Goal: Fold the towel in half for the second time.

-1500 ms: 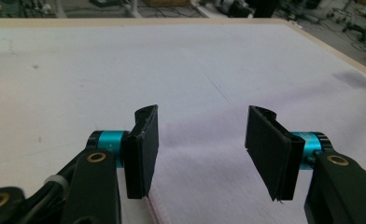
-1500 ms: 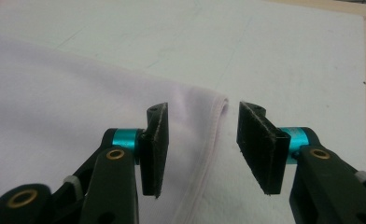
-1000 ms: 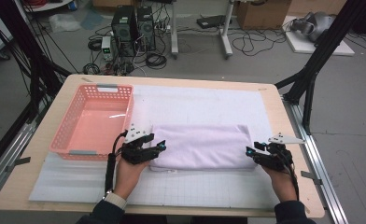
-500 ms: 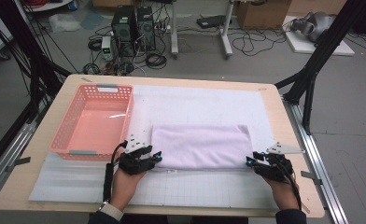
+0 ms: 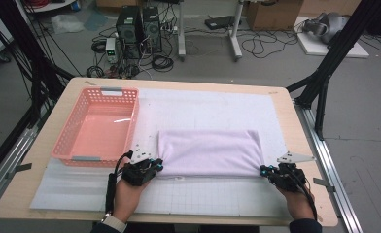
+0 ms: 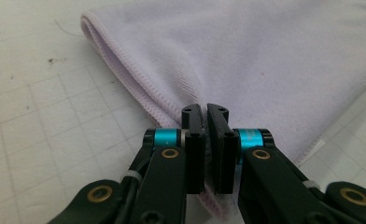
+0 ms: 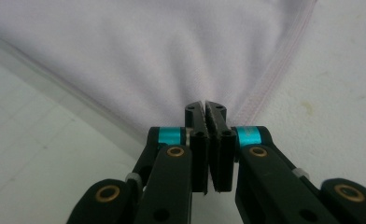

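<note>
A folded pale lilac cloth [image 5: 208,153] lies flat on the white gridded mat [image 5: 203,107]. My left gripper [image 5: 157,165] is at its near left corner. Its jaws have just been closing and now pinch the hemmed edge of the cloth [image 6: 265,60], as the left gripper view [image 6: 205,109] shows close up. At the near right corner my right gripper [image 5: 264,170] has also just been closing. In the right gripper view [image 7: 205,106] its jaws clamp the cloth [image 7: 148,56] beside the stitched hem. Both hands rest low on the mat.
A pink plastic basket [image 5: 98,126] stands on the left of the wooden table [image 5: 43,160], just beyond my left hand. Past the far edge are computer towers, cables and black frame legs on the floor.
Both hands have drawn back a little toward the near edge. The jaws of both grippers have closed on the cloth's near corners. The cloth has not shifted.
</note>
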Demonstrator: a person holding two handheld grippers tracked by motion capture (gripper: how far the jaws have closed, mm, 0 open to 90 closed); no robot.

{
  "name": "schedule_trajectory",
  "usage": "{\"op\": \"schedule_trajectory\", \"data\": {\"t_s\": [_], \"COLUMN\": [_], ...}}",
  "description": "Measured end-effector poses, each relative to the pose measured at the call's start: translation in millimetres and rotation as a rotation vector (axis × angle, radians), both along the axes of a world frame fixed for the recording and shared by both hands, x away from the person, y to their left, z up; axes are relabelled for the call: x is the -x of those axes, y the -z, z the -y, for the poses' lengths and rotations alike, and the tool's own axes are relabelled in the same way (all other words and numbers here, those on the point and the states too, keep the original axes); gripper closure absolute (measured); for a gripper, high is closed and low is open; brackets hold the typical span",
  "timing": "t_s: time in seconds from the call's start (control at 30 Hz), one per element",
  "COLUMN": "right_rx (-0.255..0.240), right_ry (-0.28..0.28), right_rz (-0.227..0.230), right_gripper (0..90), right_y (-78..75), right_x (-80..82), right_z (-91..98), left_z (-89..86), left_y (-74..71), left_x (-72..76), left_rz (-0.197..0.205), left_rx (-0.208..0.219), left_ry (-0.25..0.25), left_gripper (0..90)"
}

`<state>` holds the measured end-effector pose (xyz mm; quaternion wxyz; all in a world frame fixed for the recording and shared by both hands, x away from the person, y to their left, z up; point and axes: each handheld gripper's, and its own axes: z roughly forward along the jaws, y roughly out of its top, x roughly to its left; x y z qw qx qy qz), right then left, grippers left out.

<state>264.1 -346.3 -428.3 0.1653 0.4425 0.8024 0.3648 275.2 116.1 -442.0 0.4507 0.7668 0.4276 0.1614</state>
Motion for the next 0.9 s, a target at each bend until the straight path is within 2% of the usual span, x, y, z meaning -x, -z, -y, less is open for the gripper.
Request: {"op": "schedule_trajectory", "data": {"t_s": [0.07,0.1,0.17,0.2,0.23,0.27,0.3,0.37,0.4,0.43,0.5,0.6,0.63,0.67,0.7,0.73,0.77,0.8,0.9], "right_rx": [0.001,0.000,0.002,0.010,0.011,0.010,-0.004,-0.053,-0.070,-0.072,-0.074,-0.081,-0.082,-0.082,-0.084,-0.090,-0.107,-0.132,-0.109], "right_ry": [-0.009,-0.016,-0.021,-0.025,-0.020,-0.009,0.013,0.057,0.080,0.097,0.116,0.110,0.109,0.114,0.118,0.127,0.122,0.110,0.122], "right_rz": [0.003,-0.002,-0.033,-0.043,-0.044,-0.035,-0.012,0.034,0.041,0.044,0.015,-0.048,-0.058,-0.054,-0.059,-0.063,-0.075,-0.088,-0.093], "right_gripper": [88.0,88.0,87.8,84.2,77.9,70.9,64.3,61.7,59.5,58.3,54.8,51.5,51.3,53.4,57.5,65.2,76.9,79.1,81.9], "right_y": [-5.6,-6.2,-2.6,0.4,2.9,3.7,2.1,-3.8,-5.5,-5.0,2.8,14.3,17.0,17.1,16.7,16.6,16.8,16.9,13.9], "right_x": [4.5,5.8,7.2,6.9,6.5,6.2,6.1,6.7,6.9,6.0,0.5,-8.4,-10.4,-11.1,-11.1,-10.7,-10.2,-9.9,-8.1], "right_z": [1.6,2.5,2.2,2.0,1.9,2.5,4.6,10.2,11.9,13.3,13.2,7.9,5.2,4.0,4.0,4.6,5.7,5.9,3.3], "left_z": [-3.7,-4.8,-5.0,-4.6,-4.7,-5.3,-6.4,-8.7,-9.9,-11.3,-12.6,-9.1,-6.3,-5.3,-4.8,-4.3,-3.0,-2.2,-3.1], "left_y": [-1.7,-2.0,-0.9,0.1,0.9,1.3,1.1,0.6,1.1,2.0,4.8,10.4,12.0,11.7,11.7,11.8,11.8,11.7,10.5], "left_x": [2.4,4.0,7.2,7.8,8.0,7.4,6.5,5.1,3.6,1.4,-2.8,-8.1,-9.6,-9.0,-9.0,-8.9,-8.4,-7.7,-6.1], "left_rz": [-0.006,-0.008,-0.015,-0.017,-0.002,0.006,0.003,0.015,0.011,-0.005,-0.029,-0.078,-0.099,-0.093,-0.095,-0.095,-0.106,-0.104,-0.103], "left_rx": [0.014,0.005,0.006,-0.004,-0.008,-0.006,0.009,0.024,0.039,0.061,0.078,0.086,0.069,0.062,0.060,0.051,0.057,0.050,0.056], "left_ry": [0.001,0.004,0.008,0.013,0.003,-0.018,-0.029,-0.052,-0.068,-0.074,-0.080,-0.062,-0.049,-0.052,-0.037,-0.027,-0.002,-0.001,-0.015], "left_gripper": [85.4,85.4,85.1,83.8,77.6,64.2,55.7,50.2,46.9,44.5,43.7,44.0,44.7,45.9,49.6,57.2,64.9,75.1,82.0]}}
